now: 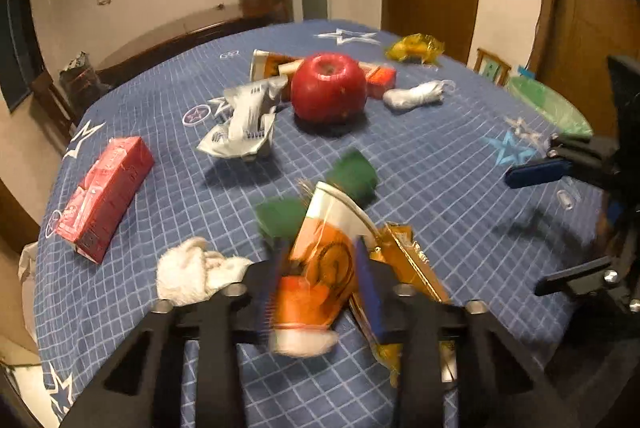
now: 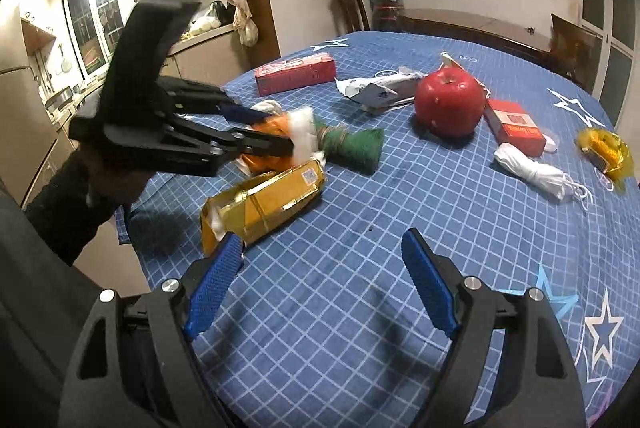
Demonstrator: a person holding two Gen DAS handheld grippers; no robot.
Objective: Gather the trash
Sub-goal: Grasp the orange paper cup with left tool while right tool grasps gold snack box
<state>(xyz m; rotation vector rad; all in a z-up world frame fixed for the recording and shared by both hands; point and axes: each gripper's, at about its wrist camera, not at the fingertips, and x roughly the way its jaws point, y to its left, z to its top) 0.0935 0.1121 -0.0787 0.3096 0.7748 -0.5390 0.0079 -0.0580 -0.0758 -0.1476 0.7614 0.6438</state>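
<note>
Orange wrapper (image 1: 320, 268): while it is pinched between the narrowed pads of the left hand-held gripper (image 1: 316, 284), it is seen tilted just above the tabletop (image 1: 440, 156), near its front edge.
Risk of slipping: the grip appears to fall on thin, crumpled film; the wrapper could be pulled loose if lifted quickly.
Risk of snagging: a green roll (image 2: 356, 144) and a gold packet (image 2: 268, 200) lie touching or just beside it and could be dragged along.
Right hand-held gripper (image 2: 324, 268): held spread and empty over bare cloth.
Farther out: a red apple (image 1: 328, 88), no trash, could be swept up by mistake.
Hard to make out: the left pads are motion-blurred, pad contact is judged rather than seen clearly, and no bin can be identified.
</note>
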